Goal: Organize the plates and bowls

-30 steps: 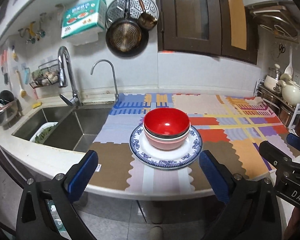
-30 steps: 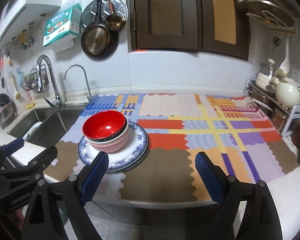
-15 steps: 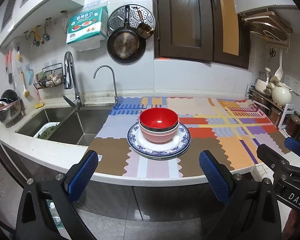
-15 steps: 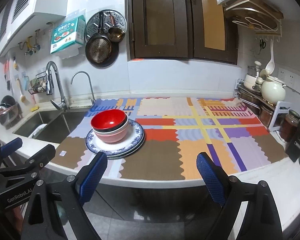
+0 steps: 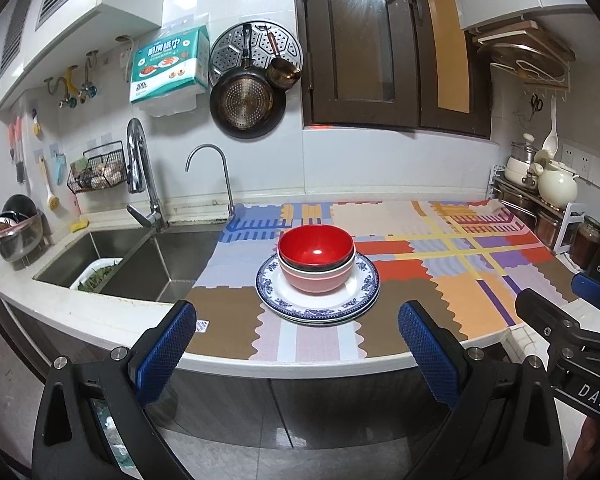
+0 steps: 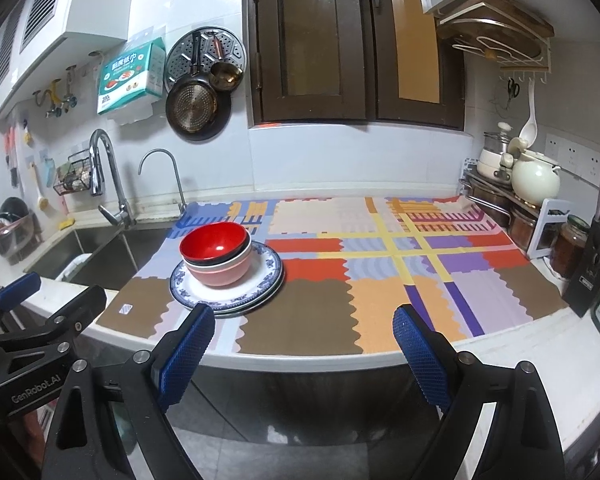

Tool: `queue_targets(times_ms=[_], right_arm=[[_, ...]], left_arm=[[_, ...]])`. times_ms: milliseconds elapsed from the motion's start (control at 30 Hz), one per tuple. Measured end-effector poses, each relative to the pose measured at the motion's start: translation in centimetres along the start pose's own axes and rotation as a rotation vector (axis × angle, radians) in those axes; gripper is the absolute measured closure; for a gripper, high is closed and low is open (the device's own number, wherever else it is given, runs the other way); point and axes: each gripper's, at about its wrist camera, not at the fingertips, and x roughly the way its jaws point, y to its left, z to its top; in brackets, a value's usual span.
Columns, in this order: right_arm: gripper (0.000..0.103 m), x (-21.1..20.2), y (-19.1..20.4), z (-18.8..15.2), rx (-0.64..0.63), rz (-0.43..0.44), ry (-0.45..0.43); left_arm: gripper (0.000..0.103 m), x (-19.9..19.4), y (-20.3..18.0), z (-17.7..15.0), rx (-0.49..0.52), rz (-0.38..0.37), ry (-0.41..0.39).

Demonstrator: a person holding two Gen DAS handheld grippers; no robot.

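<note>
A red bowl point(image 5: 315, 249) is nested in a pink bowl point(image 5: 318, 280), which stands on stacked blue-rimmed white plates point(image 5: 352, 294) on the patchwork mat. The same stack shows in the right wrist view: red bowl point(image 6: 213, 240), pink bowl point(image 6: 224, 274), plates point(image 6: 266, 280). My left gripper point(image 5: 296, 344) is open and empty, held off the counter's front edge, well short of the stack. My right gripper point(image 6: 302, 342) is open and empty, off the front edge to the right of the stack.
A sink point(image 5: 140, 264) with a tall faucet point(image 5: 138, 168) lies left of the mat. Pots, a kettle point(image 6: 534, 178) and jars point(image 6: 570, 246) crowd the right end. Pans hang on the back wall point(image 5: 244, 100). The mat's right half point(image 6: 420, 264) is bare.
Both grippers have pulled back from the counter and risen; the stack looks smaller and farther away. Both stay open. The bowls and plates have not moved.
</note>
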Motion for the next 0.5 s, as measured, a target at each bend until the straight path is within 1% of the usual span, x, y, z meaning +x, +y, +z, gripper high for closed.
queue_targets(times_ms=[500], right_arm=[[0.012,-0.10,0.34,0.30,-0.006,-0.008,-0.008]], left_arm=[[0.000,0.19,0.09,0.37,0.004,-0.005,-0.003]])
